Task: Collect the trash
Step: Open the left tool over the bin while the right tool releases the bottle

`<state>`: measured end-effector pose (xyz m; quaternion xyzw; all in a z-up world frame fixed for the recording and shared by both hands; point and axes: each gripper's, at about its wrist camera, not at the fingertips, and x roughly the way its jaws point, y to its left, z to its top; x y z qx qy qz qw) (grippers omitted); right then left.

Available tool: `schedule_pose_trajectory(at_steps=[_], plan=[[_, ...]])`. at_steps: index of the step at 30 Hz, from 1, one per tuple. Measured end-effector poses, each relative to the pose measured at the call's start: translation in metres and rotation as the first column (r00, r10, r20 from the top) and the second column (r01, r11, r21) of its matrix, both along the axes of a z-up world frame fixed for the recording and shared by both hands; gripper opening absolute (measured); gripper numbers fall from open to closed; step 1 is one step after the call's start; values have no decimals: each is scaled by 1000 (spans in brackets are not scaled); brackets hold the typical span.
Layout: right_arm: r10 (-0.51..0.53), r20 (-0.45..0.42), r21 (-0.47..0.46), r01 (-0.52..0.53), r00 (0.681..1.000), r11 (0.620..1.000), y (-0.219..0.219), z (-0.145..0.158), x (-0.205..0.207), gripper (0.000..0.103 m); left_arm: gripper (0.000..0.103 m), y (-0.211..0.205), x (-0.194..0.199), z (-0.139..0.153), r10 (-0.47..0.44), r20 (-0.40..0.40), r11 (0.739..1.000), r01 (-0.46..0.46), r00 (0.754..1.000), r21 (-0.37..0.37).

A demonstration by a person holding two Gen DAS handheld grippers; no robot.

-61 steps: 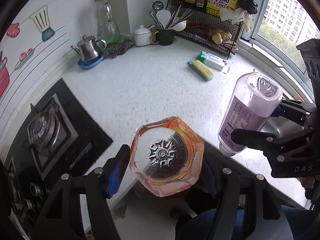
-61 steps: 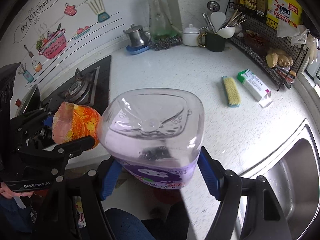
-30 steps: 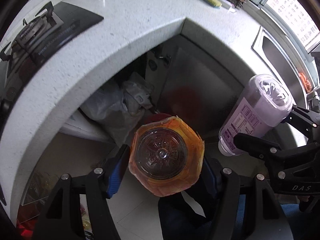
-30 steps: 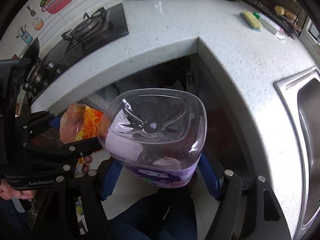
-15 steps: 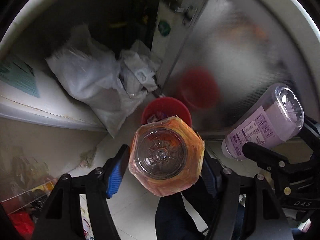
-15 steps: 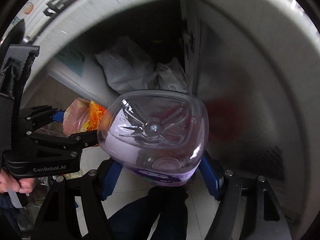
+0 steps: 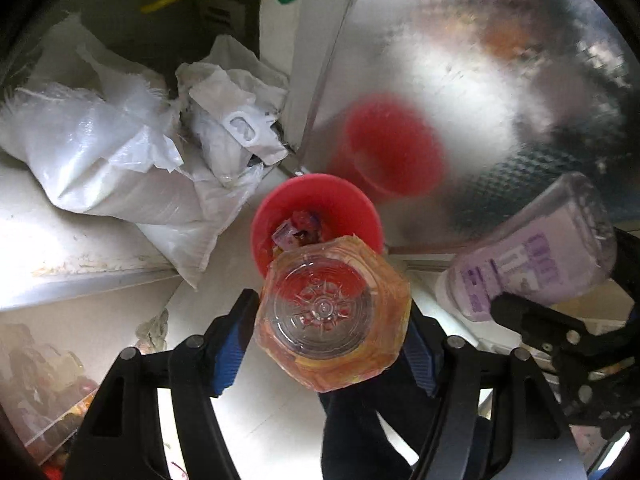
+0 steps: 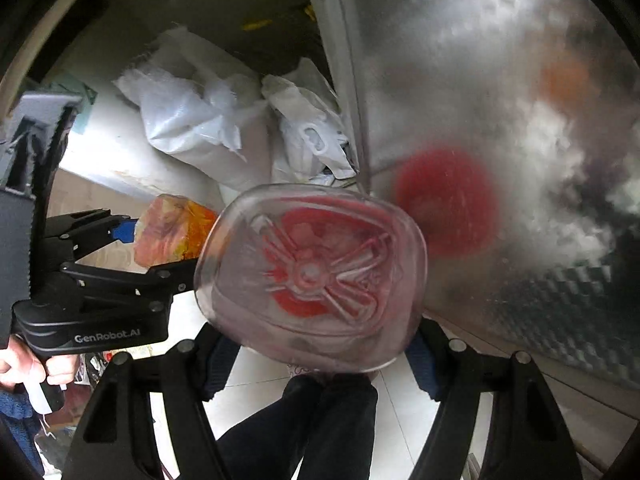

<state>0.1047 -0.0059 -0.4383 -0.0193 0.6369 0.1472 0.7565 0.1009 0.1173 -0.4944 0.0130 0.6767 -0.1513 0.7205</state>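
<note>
My left gripper (image 7: 332, 320) is shut on an empty orange plastic bottle (image 7: 332, 316), base toward the camera, held just above a red trash bin (image 7: 316, 204) on the floor that holds some trash. My right gripper (image 8: 312, 344) is shut on an empty clear bottle with a purple label (image 8: 312, 276); the red bin shows through its base. The purple bottle (image 7: 532, 248) also shows at the right of the left wrist view, and the orange bottle (image 8: 172, 232) at the left of the right wrist view.
White plastic bags (image 7: 120, 152) lie in an open cabinet left of the bin. A shiny metal cabinet door (image 7: 500, 80) stands right behind it, reflecting the bin. A white tiled floor (image 7: 256, 420) and the person's legs (image 8: 320, 420) are below.
Both grippers have swung down from the countertop to below its edge and now point at the floor. The red bin has come closer, under both bottles.
</note>
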Motion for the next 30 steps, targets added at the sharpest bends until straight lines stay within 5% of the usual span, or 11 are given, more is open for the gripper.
schedule_pose_trajectory(at_steps=[11,30], plan=[[28,-11,0,-28,1000,1000,-4,-4,2,70,71,6,7,-5,39,8,999,-39,999,-21],[136,2,-36,-135,991,990,33,-27,23,70,103,55,-14,-2,137,32,990,-138,990,35]])
